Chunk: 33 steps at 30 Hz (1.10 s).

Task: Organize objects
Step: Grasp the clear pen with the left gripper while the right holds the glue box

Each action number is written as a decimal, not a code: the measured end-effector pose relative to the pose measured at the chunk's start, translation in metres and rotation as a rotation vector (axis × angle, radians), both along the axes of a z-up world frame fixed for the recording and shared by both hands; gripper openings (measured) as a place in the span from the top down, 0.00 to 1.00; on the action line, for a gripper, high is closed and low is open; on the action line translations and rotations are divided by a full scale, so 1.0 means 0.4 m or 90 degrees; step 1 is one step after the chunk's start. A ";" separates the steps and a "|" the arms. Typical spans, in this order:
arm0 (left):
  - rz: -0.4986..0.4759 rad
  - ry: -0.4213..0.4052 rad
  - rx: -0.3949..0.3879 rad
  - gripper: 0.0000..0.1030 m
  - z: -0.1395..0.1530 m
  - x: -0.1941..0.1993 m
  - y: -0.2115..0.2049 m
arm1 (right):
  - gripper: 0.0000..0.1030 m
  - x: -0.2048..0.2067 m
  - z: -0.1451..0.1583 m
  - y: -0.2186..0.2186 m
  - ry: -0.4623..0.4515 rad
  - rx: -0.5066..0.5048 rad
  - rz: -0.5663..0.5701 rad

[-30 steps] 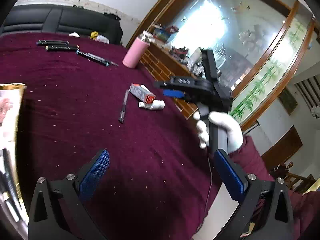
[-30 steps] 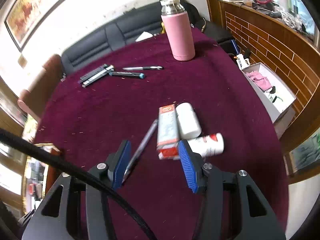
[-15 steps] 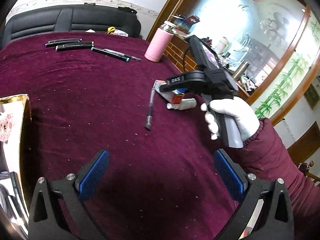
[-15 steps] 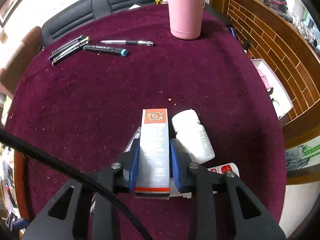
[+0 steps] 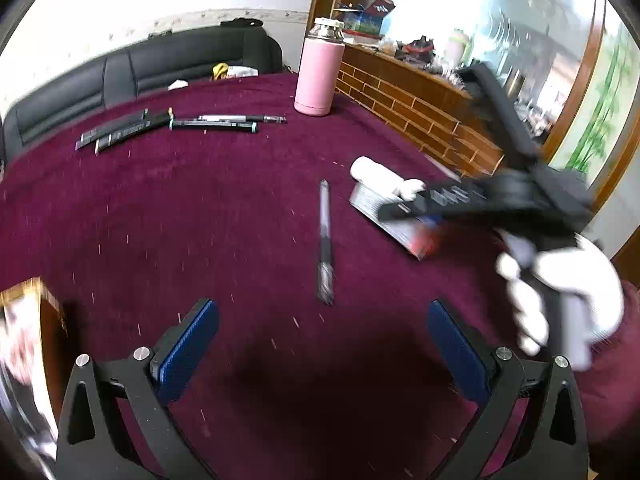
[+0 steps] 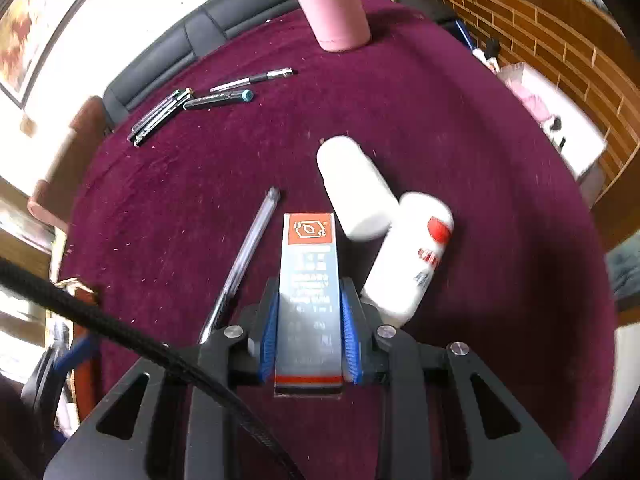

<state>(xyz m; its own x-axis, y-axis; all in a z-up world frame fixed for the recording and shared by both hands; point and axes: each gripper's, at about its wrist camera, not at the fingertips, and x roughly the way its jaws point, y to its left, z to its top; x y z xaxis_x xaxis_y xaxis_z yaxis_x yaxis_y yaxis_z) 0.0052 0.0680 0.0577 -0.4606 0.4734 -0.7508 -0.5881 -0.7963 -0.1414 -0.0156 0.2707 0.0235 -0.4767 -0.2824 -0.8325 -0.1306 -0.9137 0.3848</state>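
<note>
right gripper (image 6: 308, 336) – just closed, clamps box (image 6: 309, 280), lower centre | pen (image 6: 244, 264) just left, two white bottles (image 6: 356, 188) touching right | pink flask (image 6: 336, 4), pens (image 6: 160, 114) top, far across bench (image 6: 480, 160) | left gripper (image 5: 320, 344) wide, empty

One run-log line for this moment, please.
right gripper: shut on box | left gripper: open, empty | pen: on table
</note>
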 end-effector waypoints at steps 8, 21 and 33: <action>-0.021 0.027 -0.104 0.02 -0.079 -0.075 0.098 | 0.76 0.045 -0.036 0.027 0.041 -0.058 -0.016; -0.045 0.014 -0.119 0.28 -0.131 -0.159 0.202 | 0.75 0.058 -0.051 0.035 0.084 -0.097 -0.025; -0.088 0.051 -0.156 0.94 -0.105 -0.071 0.231 | 0.75 0.054 -0.054 0.026 0.100 -0.075 -0.022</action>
<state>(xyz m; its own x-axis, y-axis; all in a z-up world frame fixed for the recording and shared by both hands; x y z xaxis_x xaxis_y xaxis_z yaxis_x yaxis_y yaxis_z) -0.0233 0.1605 0.0156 -0.4671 0.3454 -0.8139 -0.6953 -0.7122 0.0968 0.0059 0.2810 0.0018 -0.6096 -0.3552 -0.7087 -0.0905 -0.8570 0.5073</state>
